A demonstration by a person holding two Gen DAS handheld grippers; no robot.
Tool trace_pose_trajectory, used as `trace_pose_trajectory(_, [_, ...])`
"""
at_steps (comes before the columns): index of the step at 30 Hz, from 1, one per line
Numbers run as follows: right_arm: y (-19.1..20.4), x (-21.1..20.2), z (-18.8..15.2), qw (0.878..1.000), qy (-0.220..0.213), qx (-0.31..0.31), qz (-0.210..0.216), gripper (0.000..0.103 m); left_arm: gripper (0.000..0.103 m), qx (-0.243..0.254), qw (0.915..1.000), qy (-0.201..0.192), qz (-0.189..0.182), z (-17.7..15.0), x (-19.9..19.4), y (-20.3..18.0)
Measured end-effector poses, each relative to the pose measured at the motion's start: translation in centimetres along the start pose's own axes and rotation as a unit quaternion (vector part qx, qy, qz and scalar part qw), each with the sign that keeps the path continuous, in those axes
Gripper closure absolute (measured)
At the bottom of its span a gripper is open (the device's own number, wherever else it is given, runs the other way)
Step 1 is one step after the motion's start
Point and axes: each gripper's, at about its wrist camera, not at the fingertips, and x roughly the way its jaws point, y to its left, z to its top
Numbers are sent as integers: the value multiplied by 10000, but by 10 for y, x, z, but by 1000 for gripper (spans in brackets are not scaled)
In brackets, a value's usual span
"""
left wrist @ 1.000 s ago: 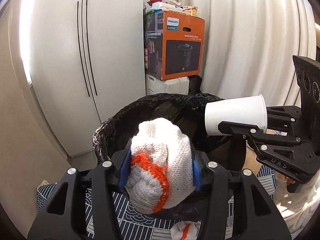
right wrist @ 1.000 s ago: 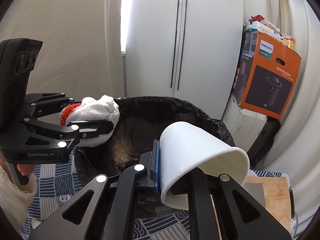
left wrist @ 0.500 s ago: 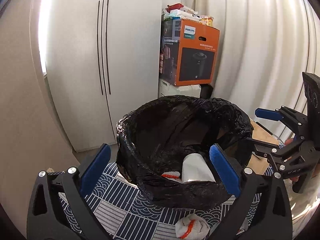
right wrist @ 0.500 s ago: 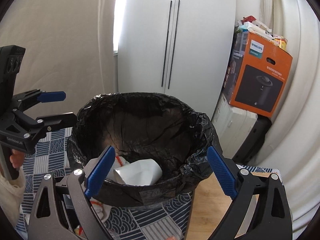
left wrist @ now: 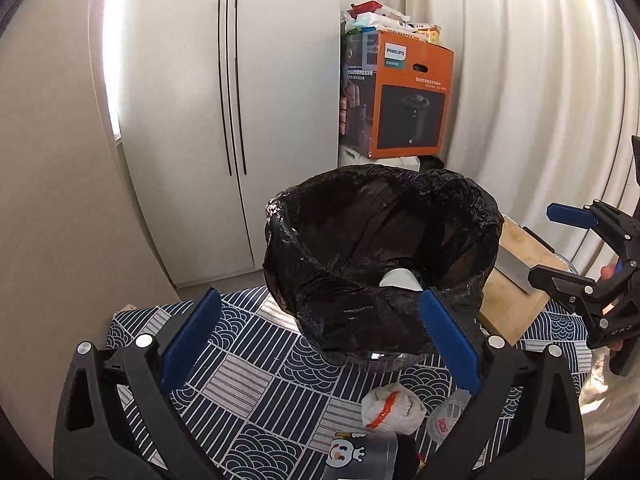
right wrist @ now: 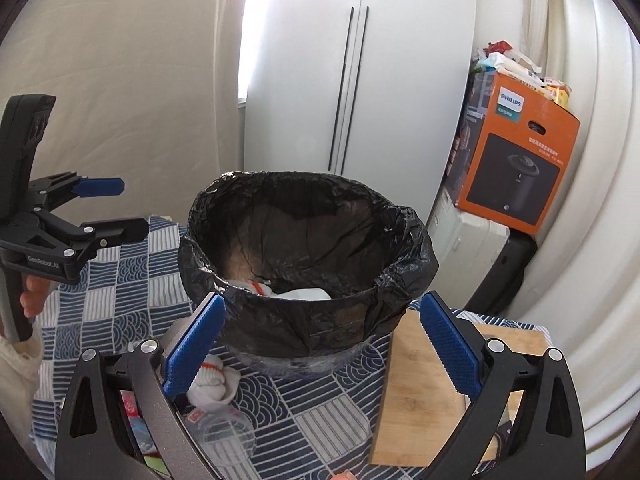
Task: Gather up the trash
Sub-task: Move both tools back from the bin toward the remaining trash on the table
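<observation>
Black plastic lines the round waste bin [left wrist: 380,256] that stands on the blue-and-white patterned cloth of the counter [left wrist: 248,380], toward its far edge. In the left wrist view the left tongs [left wrist: 320,344] stand spread wide with nothing between their blue pads, just short of the bin's near wall. A white paper cup [left wrist: 400,280] lies inside the bin. Nearer the front edge a balled white knitted glove with an orange stripe [left wrist: 392,404] and a crumpled clear plastic wrapper [left wrist: 446,420] still lie on the cloth. A second ago these tongs pinched a similar white-and-orange glove over the bin; now it is gone from them and the bin looks farther off. To do the next pick well, I judge, the left tongs should drop straight over the remaining glove and close across its bulk, not on a loose fold.

From the right wrist view, the right tongs [right wrist: 320,344] are opening, almost fully spread, with nothing between them. The bin holds the cup and a white-and-orange glove [right wrist: 256,286]. A clear plastic cup [right wrist: 228,436] lies on its side near the front edge, and a pale wooden board [right wrist: 420,392] lies at the right. A second ago these tongs gripped the paper cup above the bin. The clear cup probably crushes easily, so a light grip near its rim seems wise.
</observation>
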Motion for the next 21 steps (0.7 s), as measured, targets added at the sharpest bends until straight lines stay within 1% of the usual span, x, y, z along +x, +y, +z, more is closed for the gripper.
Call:
trace_pose_trajectory(9, [2,-26,-18,10000,-37,67,22,9,6,-106,9997,138,154,-26,-15,-4])
trace_pose_trajectory(11, [3,-27,-23,10000,5,47,13,9,6,-158,9996,188,122,-33,-17,-5])
trace_pose_trajectory(17, [7,-30,-37,9999,137,62,46,9,6,-298,9990,284,178,-54,-20,-2])
trace_pose_trajectory(21, [11,-31,-46,9997,234,71,73,9,6,-343,9985,339,274,-66,-25,2])
